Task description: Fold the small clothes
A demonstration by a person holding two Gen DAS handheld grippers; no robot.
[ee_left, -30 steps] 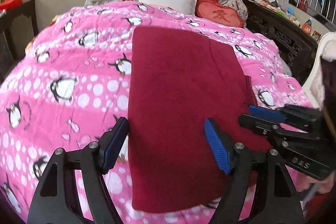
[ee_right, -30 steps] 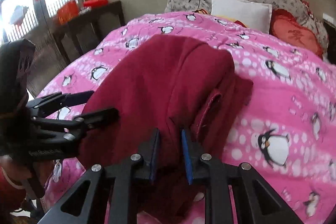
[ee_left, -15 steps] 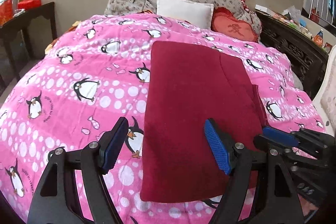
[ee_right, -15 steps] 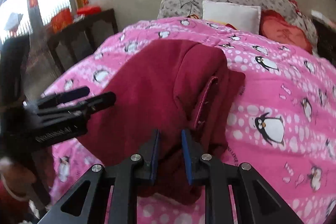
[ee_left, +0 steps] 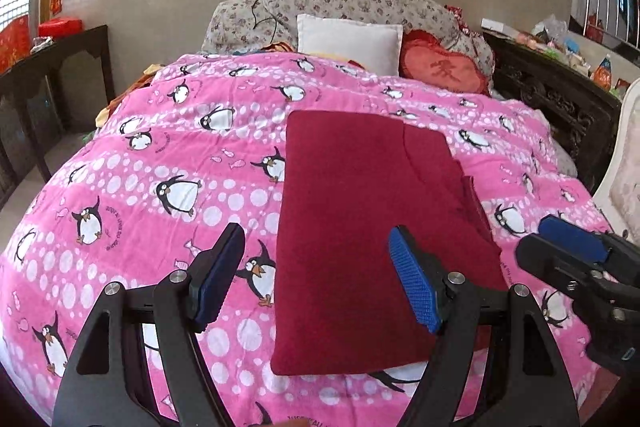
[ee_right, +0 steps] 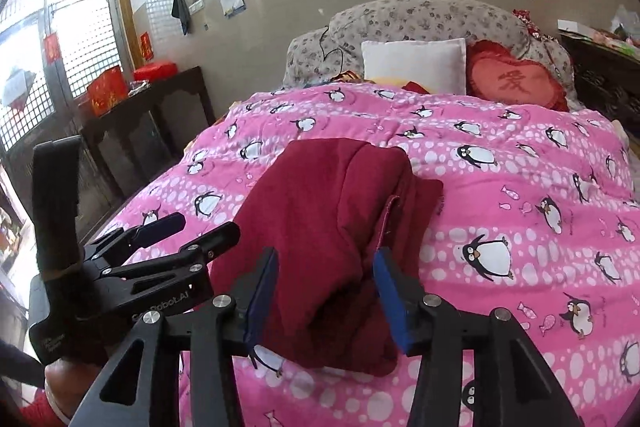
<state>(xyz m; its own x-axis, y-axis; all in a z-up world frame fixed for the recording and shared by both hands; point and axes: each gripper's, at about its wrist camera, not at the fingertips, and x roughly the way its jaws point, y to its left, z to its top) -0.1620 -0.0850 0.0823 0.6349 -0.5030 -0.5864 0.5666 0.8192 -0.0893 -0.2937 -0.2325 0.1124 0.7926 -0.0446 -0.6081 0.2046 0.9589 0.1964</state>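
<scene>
Far left of my left-wrist view I see a dark side table (ee_left: pixel 60 47), then pink penguin quilt (ee_left: pixel 160 155). My left gripper (ee_left: pixel 316 279) hangs spread wide, grasping nothing. Centre frame, the folded maroon garment (ee_left: pixel 360 227) lies flat on the quilt. Upper centre, a white pillow (ee_left: pixel 350 43). At right, my right gripper (ee_right: pixel 324 291) gapes over the garment's bunched near edge.

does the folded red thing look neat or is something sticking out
Mostly neat: the dark red garment lies as a flat rectangle on the penguin blanket. Its right side is untidy, though: a hemmed flap stands up from the fold and an under layer pokes out beyond the edge. Both grippers are open and hold nothing.
</scene>
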